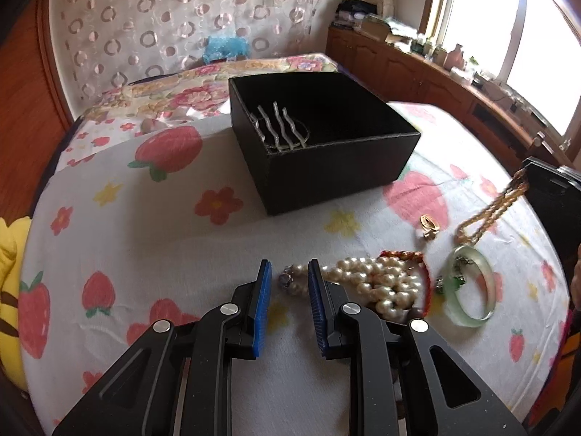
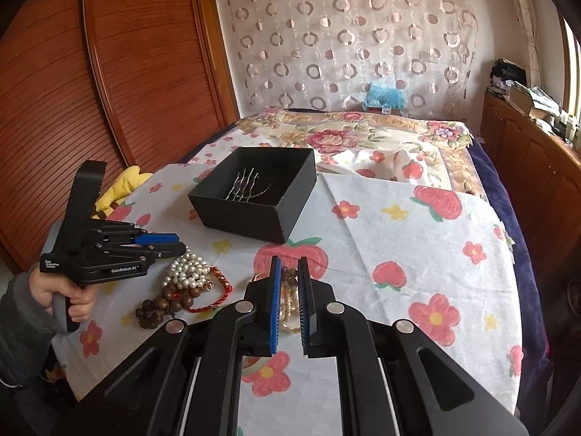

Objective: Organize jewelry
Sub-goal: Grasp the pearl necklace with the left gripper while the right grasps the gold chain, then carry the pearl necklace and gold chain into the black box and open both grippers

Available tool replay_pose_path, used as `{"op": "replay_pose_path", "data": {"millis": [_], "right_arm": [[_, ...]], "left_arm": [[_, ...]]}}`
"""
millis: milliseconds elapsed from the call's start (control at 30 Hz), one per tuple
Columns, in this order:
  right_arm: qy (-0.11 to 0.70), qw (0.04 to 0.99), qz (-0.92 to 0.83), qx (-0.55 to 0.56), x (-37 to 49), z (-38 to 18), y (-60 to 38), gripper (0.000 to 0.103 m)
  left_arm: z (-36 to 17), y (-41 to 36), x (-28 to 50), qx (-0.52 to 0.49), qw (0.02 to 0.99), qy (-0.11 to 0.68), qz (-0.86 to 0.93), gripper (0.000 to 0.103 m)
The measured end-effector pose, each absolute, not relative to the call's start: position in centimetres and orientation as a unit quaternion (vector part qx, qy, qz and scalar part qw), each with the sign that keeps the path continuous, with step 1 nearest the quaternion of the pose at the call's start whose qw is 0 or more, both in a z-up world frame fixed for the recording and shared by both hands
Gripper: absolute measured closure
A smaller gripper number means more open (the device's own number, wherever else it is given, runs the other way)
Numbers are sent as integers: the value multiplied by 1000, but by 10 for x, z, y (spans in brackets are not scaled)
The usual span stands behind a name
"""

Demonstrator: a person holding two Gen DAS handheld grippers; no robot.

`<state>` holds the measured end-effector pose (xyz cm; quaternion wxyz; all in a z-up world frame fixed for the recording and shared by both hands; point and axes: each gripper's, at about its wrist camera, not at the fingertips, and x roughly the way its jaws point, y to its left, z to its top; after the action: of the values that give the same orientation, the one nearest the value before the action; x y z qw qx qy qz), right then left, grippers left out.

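The left tool [image 2: 170, 243], reading "GenRobot.AI", is gaping around the pearls [image 1: 377, 279]; the right tool [image 2: 289, 272] is straddling a gold chain [image 2: 288, 312], apart

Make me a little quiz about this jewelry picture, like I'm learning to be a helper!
1. True or false: the black box already has a silver hair comb in it.
2. What lies between the fingers of the left tool?
A. the green bangle
B. the end of the pearl strand
C. the gold ring
3. Fill in: the cloth under the jewelry has flowers and red ____ printed on it.

Key:
1. True.
2. B; the fingers stand apart around it.
3. Strawberries.
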<state>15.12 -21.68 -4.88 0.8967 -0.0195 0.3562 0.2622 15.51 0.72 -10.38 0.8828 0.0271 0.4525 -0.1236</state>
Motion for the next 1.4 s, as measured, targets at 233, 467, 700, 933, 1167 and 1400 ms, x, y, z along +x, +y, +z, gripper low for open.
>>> {"op": "replay_pose_path", "data": {"millis": [233,467,700,933,1167,1400], "right_arm": [[357,896,263,-29,151,-48,-213,93],[349,898,267,-38,149,-41,-207,93],[332,901,273,-48,145,-25,-200,93],[317,905,278,-58,145,-8,-192,93],[300,908,284,-69,153,10,-182,93],[283,911,289,-73,166,29,-174,93]], "left_arm": [[-103,3,155,53,885,446,-121,96],[-75,6,144,48,900,415,-126,97],[-19,3,125,43,925,353,-136,97],[27,-1,115,44,940,308,-143,97],[53,0,123,50,948,285,-136,97],[82,2,131,51,956,256,-136,97]]}}
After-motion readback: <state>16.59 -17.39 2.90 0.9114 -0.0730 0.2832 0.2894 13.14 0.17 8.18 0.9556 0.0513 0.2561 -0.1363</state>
